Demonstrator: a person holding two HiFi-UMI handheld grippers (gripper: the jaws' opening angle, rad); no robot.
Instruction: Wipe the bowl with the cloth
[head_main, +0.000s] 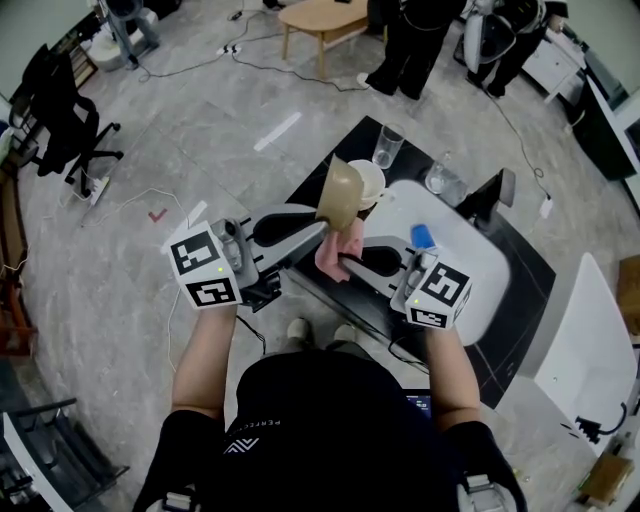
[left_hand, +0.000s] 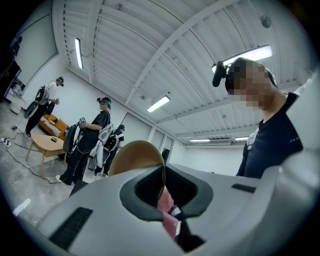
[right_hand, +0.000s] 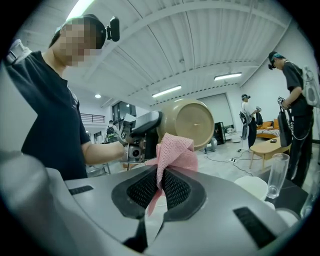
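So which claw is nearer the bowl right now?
Left. The left claw is shut on the rim of the bowl, holding it on edge; the right claw, shut on the pink cloth, sits just beside it.

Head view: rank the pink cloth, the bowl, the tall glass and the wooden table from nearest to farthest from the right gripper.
1. pink cloth, pinched in the right gripper's jaws
2. bowl, just beyond it, held by the left gripper
3. tall glass, farther back, right of the bowl
4. wooden table, far across the floor
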